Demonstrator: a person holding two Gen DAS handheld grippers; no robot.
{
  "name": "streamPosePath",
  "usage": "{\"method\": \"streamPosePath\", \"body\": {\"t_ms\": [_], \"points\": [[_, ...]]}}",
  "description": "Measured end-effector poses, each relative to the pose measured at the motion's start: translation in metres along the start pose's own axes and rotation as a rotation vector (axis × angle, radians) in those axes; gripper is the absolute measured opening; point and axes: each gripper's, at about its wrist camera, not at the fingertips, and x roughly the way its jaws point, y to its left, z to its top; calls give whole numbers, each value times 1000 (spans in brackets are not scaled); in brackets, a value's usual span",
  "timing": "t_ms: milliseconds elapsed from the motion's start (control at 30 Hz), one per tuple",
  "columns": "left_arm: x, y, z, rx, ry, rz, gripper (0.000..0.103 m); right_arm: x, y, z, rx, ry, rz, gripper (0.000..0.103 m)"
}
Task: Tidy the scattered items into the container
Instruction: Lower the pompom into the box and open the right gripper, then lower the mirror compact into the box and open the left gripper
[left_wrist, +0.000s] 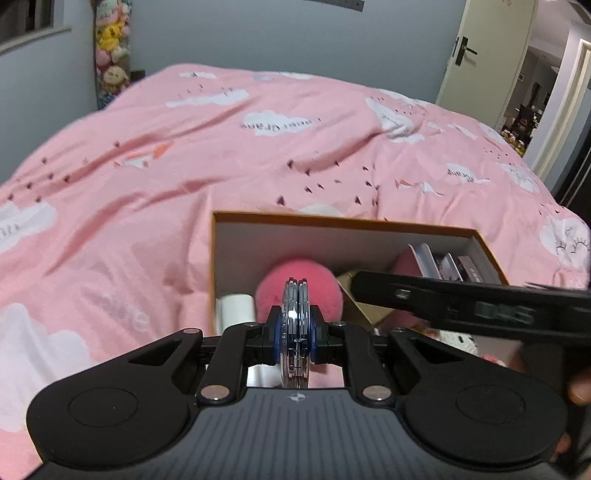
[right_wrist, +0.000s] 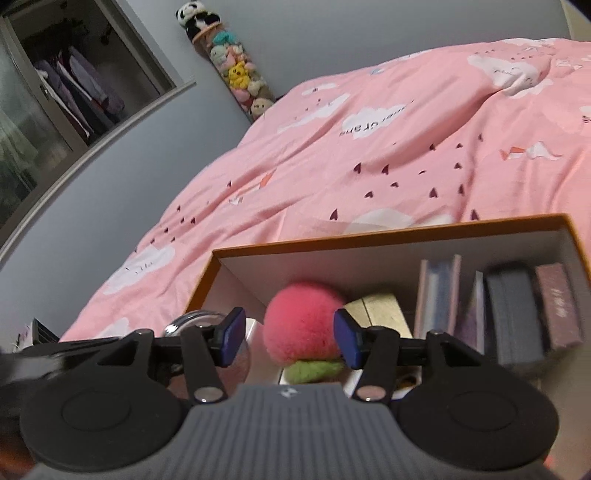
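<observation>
An orange-rimmed box (left_wrist: 332, 219) (right_wrist: 369, 238) stands on the pink bed. Inside lie a pink plush peach (left_wrist: 317, 280) (right_wrist: 303, 325) with a green leaf, a white item (left_wrist: 236, 306), a tan box (right_wrist: 380, 312) and several small upright boxes (right_wrist: 517, 310). My left gripper (left_wrist: 295, 332) is shut on a clear round case (left_wrist: 295, 295) held edge-on over the box's near left corner. In the right wrist view that case (right_wrist: 195, 321) shows at the left. My right gripper (right_wrist: 291, 339) is open above the peach, with its blue pads (right_wrist: 232, 336) on either side and apart from it.
The pink duvet (left_wrist: 221, 147) spreads around the box on all far sides. A hanging column of plush toys (left_wrist: 110, 55) (right_wrist: 236, 74) is at the far wall. An open door (left_wrist: 480, 55) is at the far right, a window (right_wrist: 55, 92) at the left.
</observation>
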Motion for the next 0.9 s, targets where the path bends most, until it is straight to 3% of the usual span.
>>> {"method": "streamPosePath", "body": {"t_ms": [133, 267, 500, 667, 900], "points": [[9, -6, -5, -12, 36, -37, 15, -26, -4, -10, 21, -37, 10, 59], [20, 0, -9, -105, 88, -129, 15, -43, -10, -20, 53, -58, 1, 59], [36, 7, -12, -236, 109, -181, 15, -50, -16, -27, 70, -64, -23, 59], [42, 9, -17, -259, 146, -150, 17, -53, -18, -35, 74, -44, -33, 59], [28, 2, -20, -198, 139, -67, 24, -57, -15, -41, 57, -31, -47, 60]]}}
